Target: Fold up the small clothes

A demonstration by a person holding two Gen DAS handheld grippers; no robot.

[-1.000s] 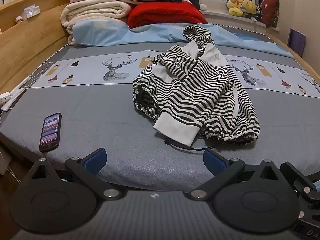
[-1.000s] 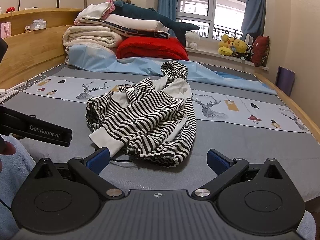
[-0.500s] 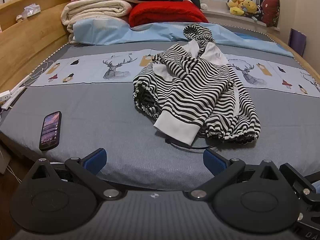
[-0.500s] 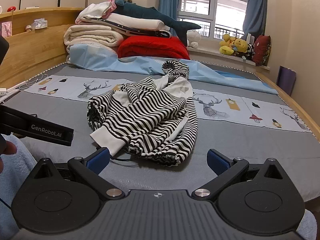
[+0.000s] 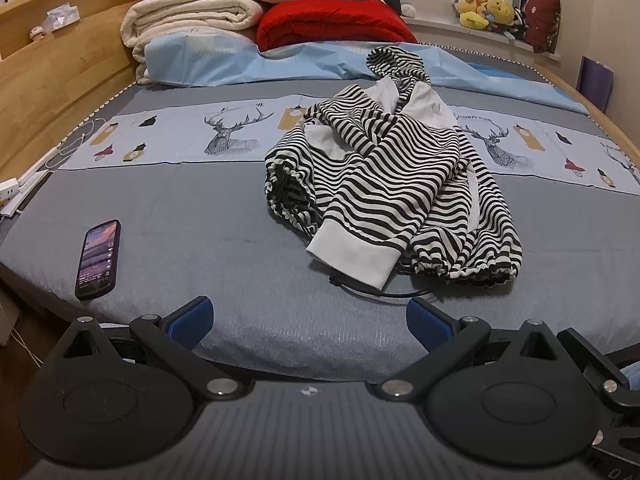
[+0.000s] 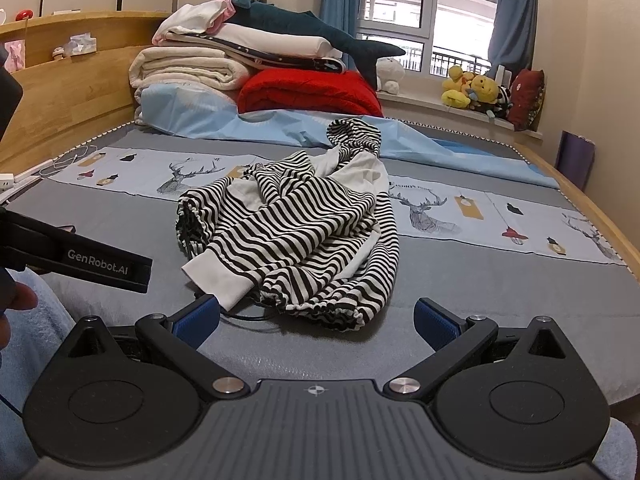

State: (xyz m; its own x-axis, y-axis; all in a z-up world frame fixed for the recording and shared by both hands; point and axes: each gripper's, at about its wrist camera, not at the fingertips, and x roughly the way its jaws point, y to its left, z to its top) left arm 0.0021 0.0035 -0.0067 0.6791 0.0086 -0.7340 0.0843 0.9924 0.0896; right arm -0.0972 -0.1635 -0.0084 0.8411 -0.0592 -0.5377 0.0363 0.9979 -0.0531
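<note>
A crumpled striped hoodie [image 5: 394, 176] is seen lying on the grey bed [image 5: 192, 208], ahead of both pairs of fingers and touched by neither. The left gripper [image 5: 310, 322] is held with its fingers spread wide and nothing between them; the white cuff [image 5: 354, 258] lies just beyond its right finger [image 5: 430, 322]. The right gripper [image 6: 316, 320] is likewise held wide apart and empty, and here the cuff is seen just past the tip of its left finger [image 6: 198, 320] (whether they touch cannot be told). A phone [image 5: 98, 258] is shown only in the left wrist view, lying beyond the left finger [image 5: 190, 320] and well apart from the hoodie. Only the right wrist view shows the window [image 6: 428, 16] and part of the other gripper's body, to the left of the fingers.
</note>
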